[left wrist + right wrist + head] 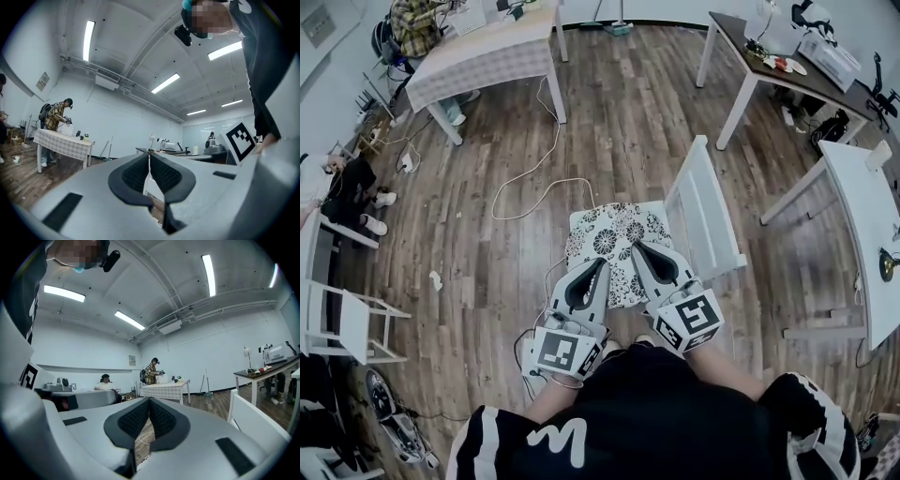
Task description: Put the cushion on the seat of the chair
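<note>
Beyond the white wooden chair [703, 211], at 11 o'clock, trails a white cable [567, 181]. On its seat the black-and-white floral cushion [614, 234] lies flat, near square. Left tool [606, 263] and right tool [635, 247] are pressed together, empty.

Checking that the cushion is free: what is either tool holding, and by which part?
Nothing: the left tool and right tool are shut empty; the cushion lies on the chair.

i see the cushion [609, 239] — black-and-white floral, flat — lying on the seat of the white chair [703, 211], whose backrest stands upright on the right.
</note>
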The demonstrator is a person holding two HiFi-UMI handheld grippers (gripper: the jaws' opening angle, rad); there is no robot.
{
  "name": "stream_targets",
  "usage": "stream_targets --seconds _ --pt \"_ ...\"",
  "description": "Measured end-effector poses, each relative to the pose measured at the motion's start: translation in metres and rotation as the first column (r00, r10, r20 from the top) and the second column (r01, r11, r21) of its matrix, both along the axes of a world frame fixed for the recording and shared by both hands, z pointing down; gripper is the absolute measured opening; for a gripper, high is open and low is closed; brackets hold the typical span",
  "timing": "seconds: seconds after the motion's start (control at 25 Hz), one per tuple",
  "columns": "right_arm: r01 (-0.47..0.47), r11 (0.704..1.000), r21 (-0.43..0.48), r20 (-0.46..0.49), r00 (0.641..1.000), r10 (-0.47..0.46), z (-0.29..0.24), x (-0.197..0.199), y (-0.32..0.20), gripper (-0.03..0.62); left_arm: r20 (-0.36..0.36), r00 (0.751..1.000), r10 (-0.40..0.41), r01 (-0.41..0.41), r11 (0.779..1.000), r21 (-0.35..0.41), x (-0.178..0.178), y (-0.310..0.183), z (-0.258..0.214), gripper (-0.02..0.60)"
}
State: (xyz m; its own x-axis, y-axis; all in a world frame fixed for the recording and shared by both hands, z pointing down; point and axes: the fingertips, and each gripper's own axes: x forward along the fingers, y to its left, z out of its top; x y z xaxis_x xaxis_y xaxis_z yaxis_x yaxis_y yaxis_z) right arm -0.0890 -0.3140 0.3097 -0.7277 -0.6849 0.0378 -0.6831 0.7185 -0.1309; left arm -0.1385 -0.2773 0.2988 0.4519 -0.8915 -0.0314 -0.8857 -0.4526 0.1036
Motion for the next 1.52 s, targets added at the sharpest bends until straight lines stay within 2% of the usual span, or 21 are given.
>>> stream_targets --seconds 0.32,0.52,0.8,0.96,1.24,1.52 --pt "-0.024 0.997 0.071 -0.013 1.000 0.025 -0.013 -0.010 0.026 0.020 0.006 1.000 0.026 -0.026 0.999 0.034 -0.007 0.020 -0.007 0.014" --pt "-0.019 0.999 0.043 -0.016 1.000 0.020 0.001 -0.015 0.046 0.020 0.006 0.999 0.046 -0.046 0.998 0.031 -0.008 0.036 -0.004 0.014" --pt "0.003 0.996 0.088 -0.013 1.000 -0.002 -0.011 -0.005 0.066 0.020 0.040 0.999 0.033 -0.036 0.996 0.084 0.003 0.054 -0.023 0.014" --pt "0.022 0.996 0.088 -0.023 1.000 -0.020 -0.010 0.010 0.087 0.020 0.043 0.999 0.027 -0.031 0.996 0.084 0.021 0.075 -0.022 0.014" --pt "0.049 0.998 0.036 -0.038 0.998 -0.047 0.003 0.061 0.129 0.020 0.042 0.999 0.026 -0.029 0.997 0.073 0.079 0.117 -0.019 0.014" --pt "0.087 0.995 0.049 -0.039 0.996 -0.085 0.000 0.107 0.178 0.020 0.030 0.999 -0.022 0.020 0.997 0.074 0.125 0.165 -0.015 0.014"
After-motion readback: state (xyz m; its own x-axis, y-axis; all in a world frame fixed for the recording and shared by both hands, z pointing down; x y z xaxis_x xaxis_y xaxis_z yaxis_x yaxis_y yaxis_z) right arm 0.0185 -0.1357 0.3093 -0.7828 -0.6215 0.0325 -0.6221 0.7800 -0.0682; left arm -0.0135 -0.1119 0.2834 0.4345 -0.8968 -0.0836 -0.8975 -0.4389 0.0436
